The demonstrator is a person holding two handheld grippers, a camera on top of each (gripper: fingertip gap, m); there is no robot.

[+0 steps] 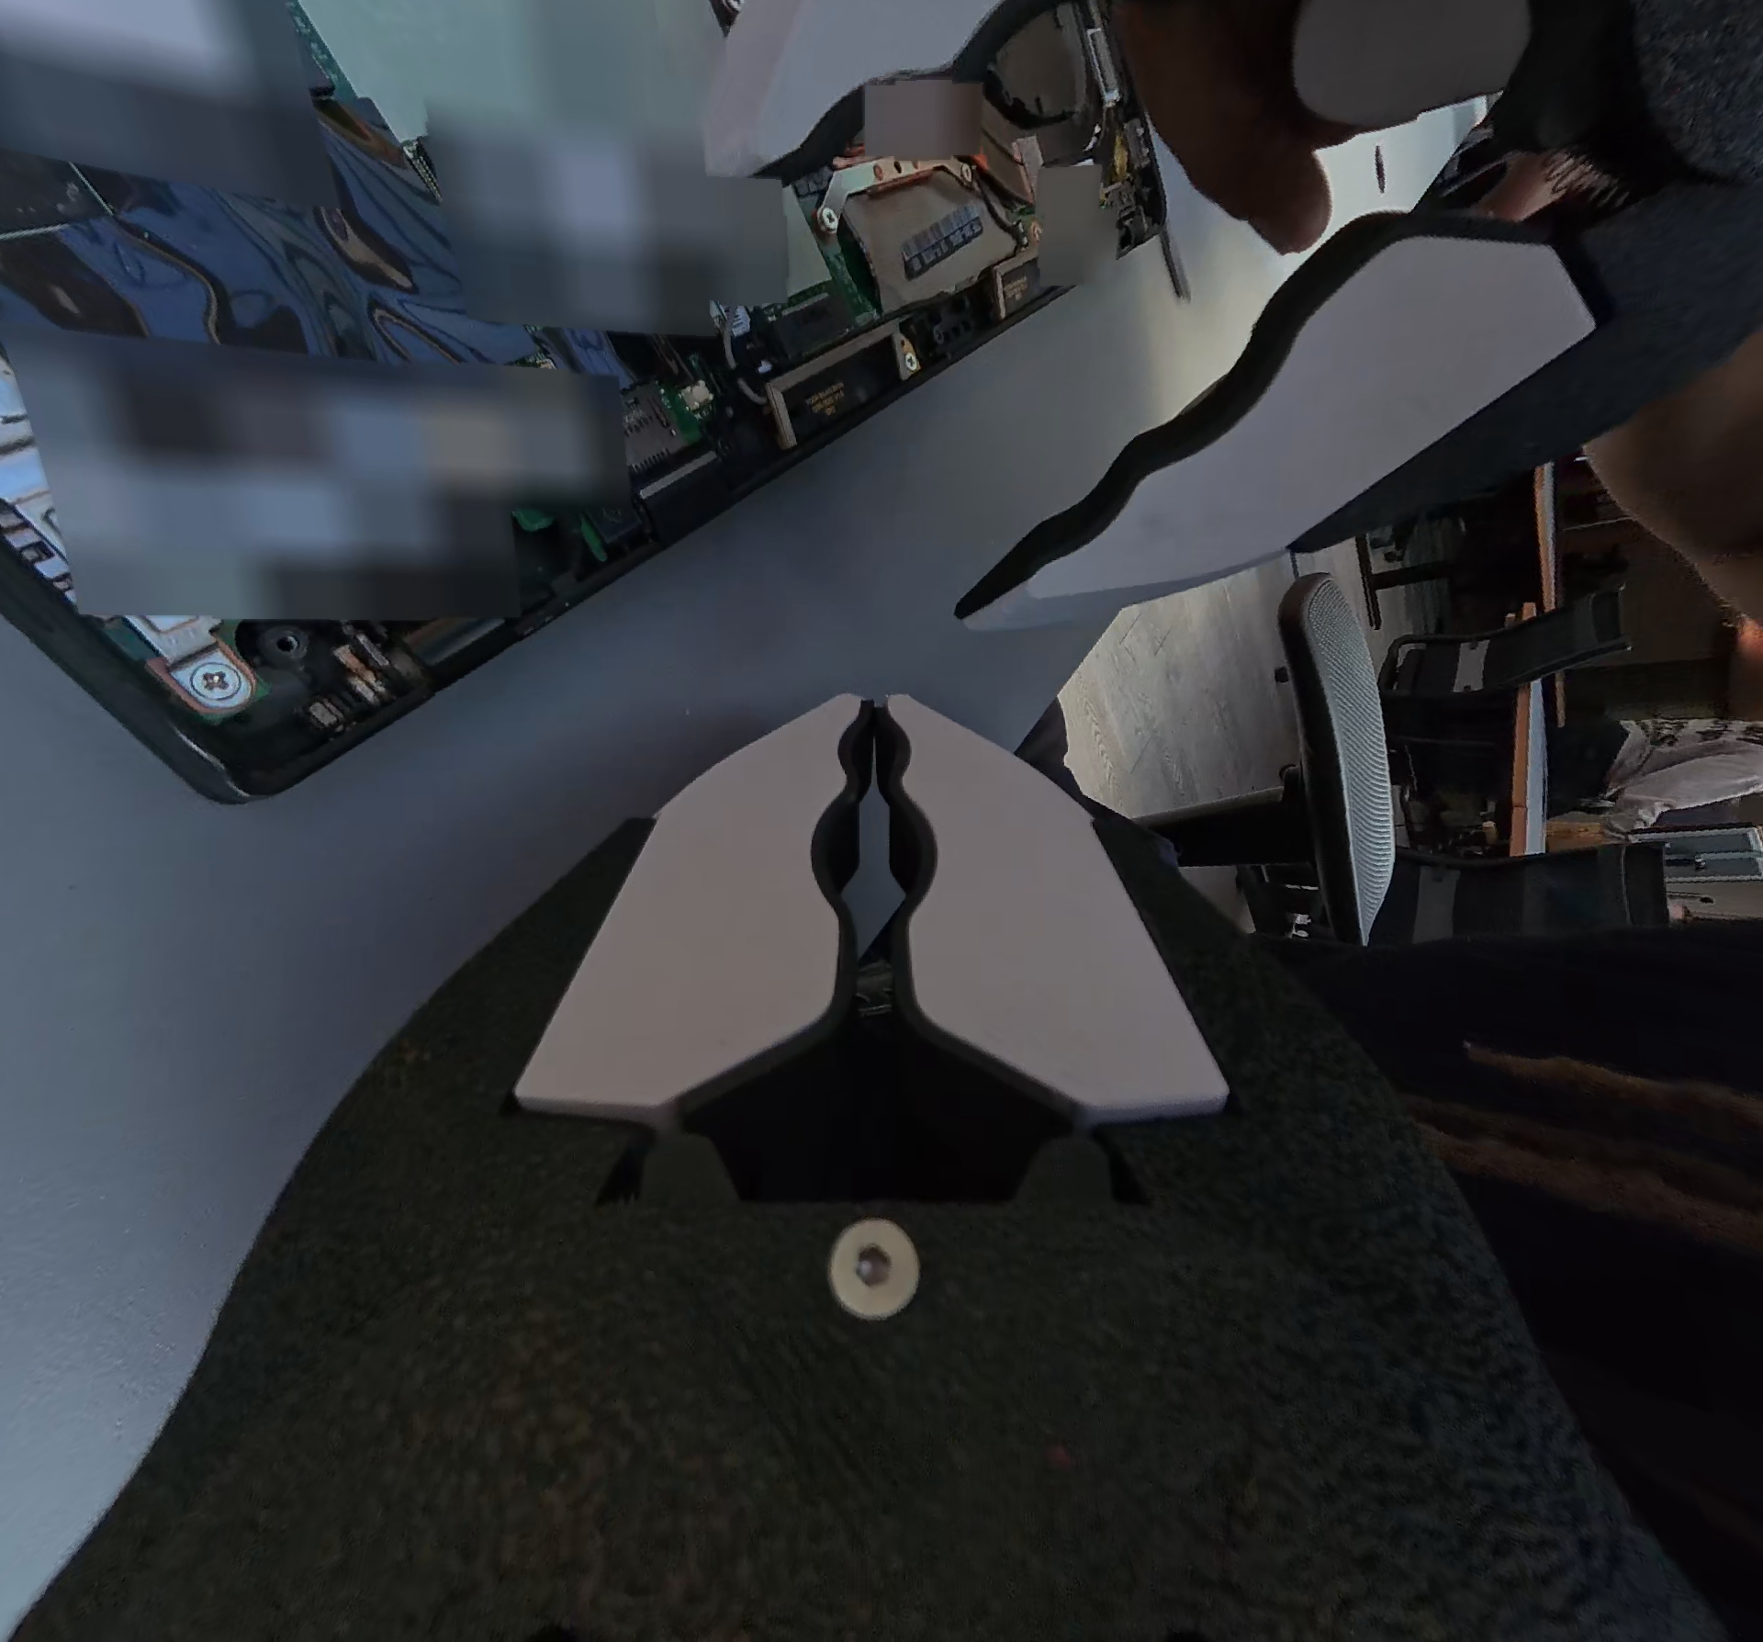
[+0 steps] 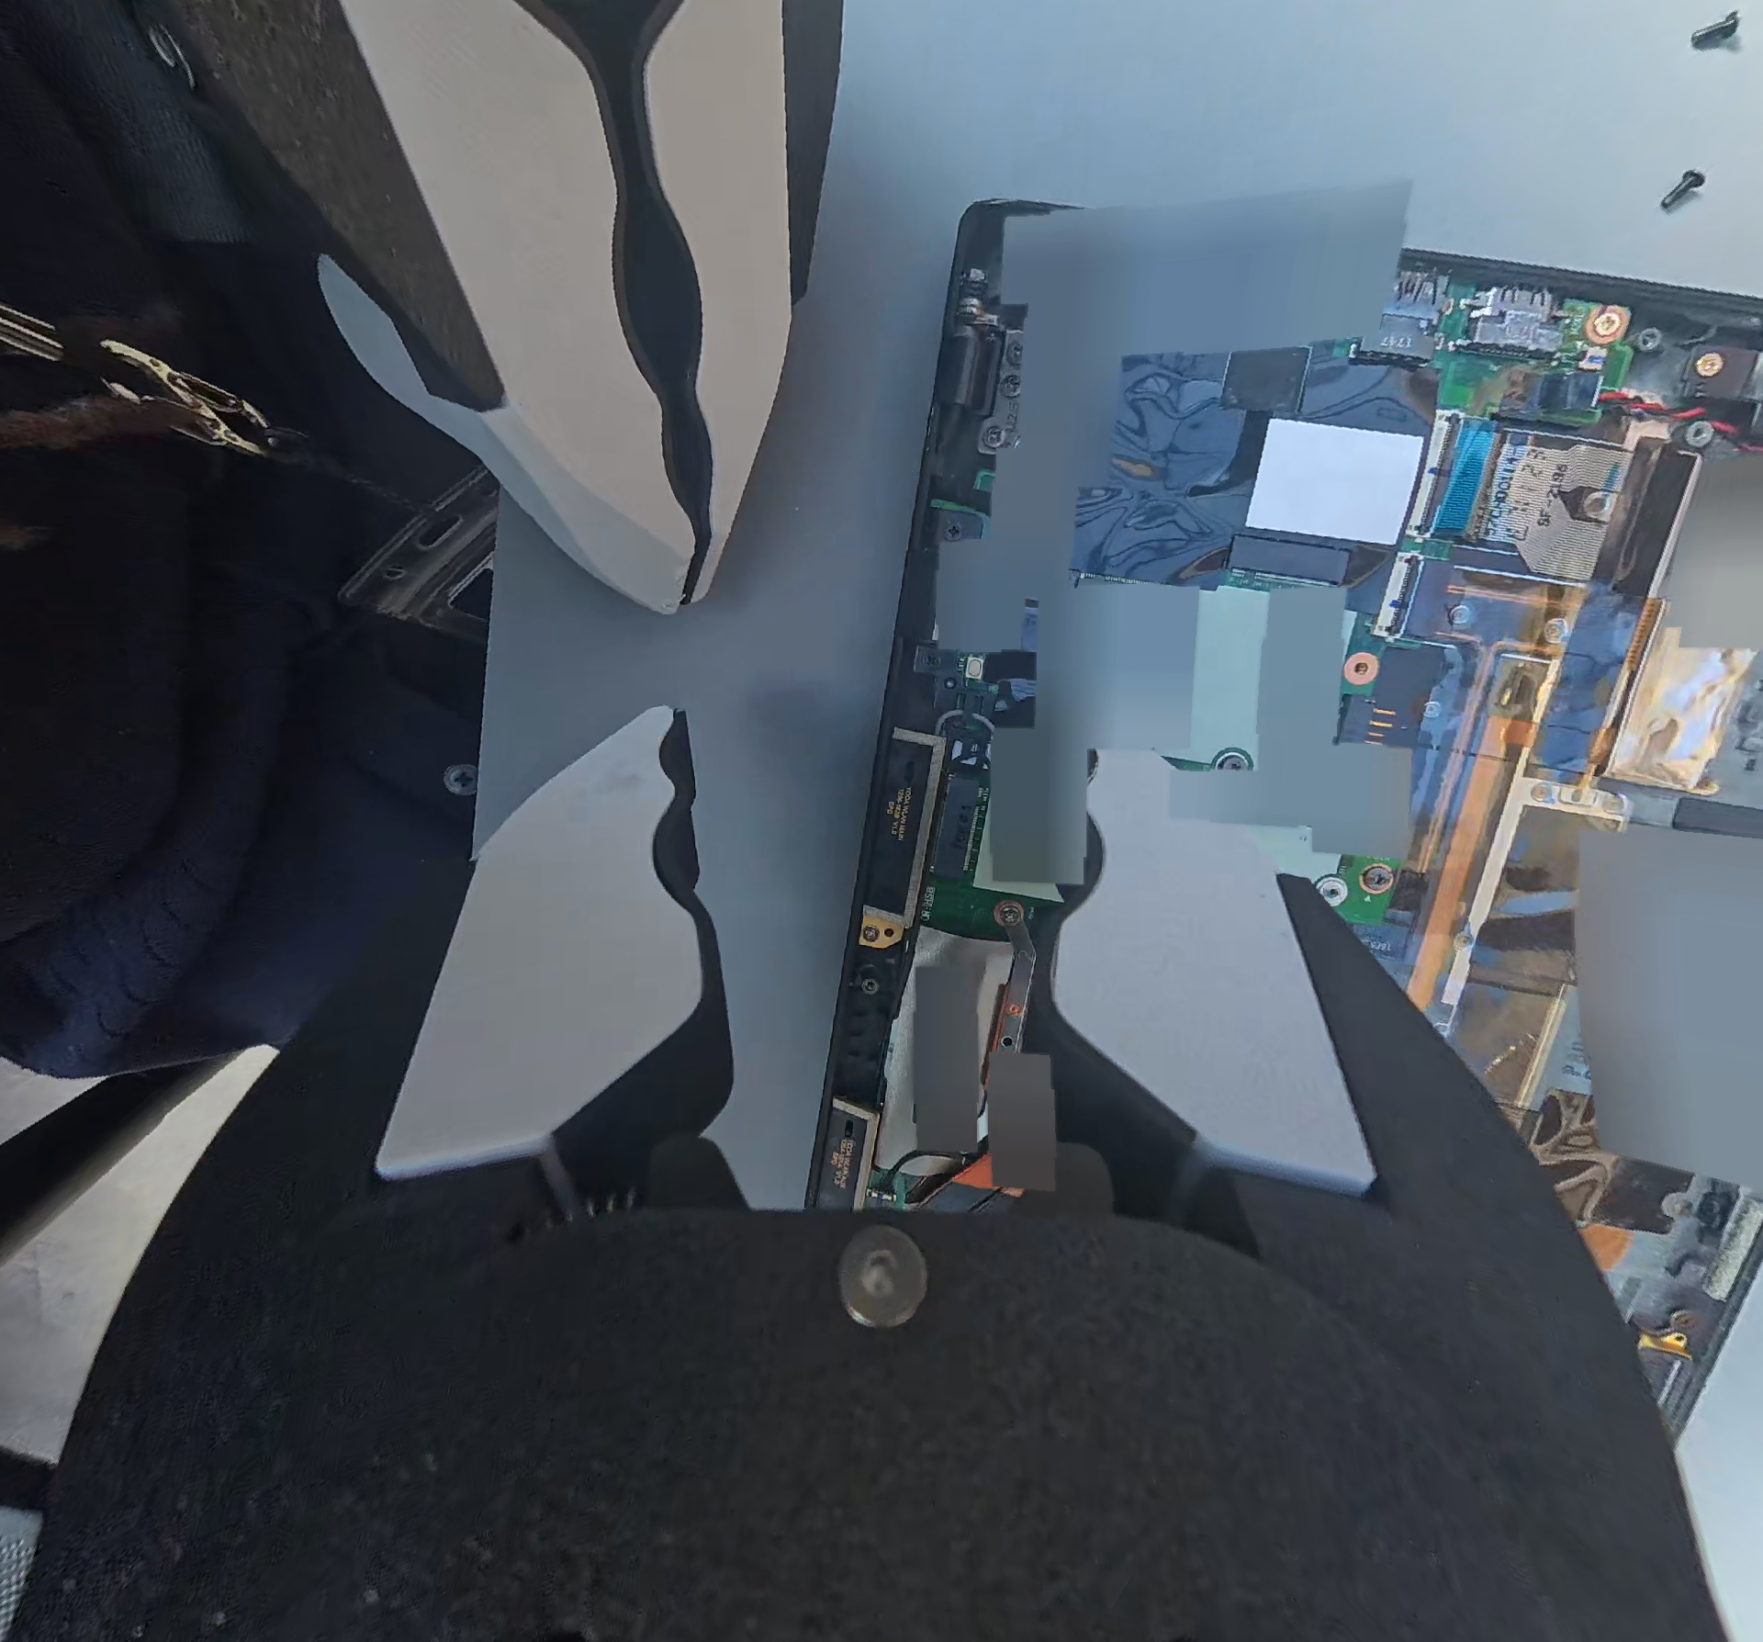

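An opened laptop (image 1: 916, 251) with its circuit boards bare lies on a grey table (image 1: 763, 594). It also shows in the right wrist view (image 2: 1488, 737). My left gripper (image 1: 873, 707) is shut just above the bare table, a little off the laptop's near edge. I see nothing between its tips. It also shows in the right wrist view (image 2: 689, 590). My right gripper (image 2: 878, 737) is open and empty. Its fingers straddle the laptop's edge from above. In the left wrist view it (image 1: 844, 384) hangs over the laptop's corner.
Two small black screws (image 2: 1712, 31) (image 2: 1681, 189) lie loose on the table (image 2: 1240, 22) beyond the laptop. A person's hand (image 1: 1240, 155) holds the right gripper. A mesh office chair (image 1: 1336, 757) stands past the table edge. Dark clothing (image 2: 143, 737) is close by.
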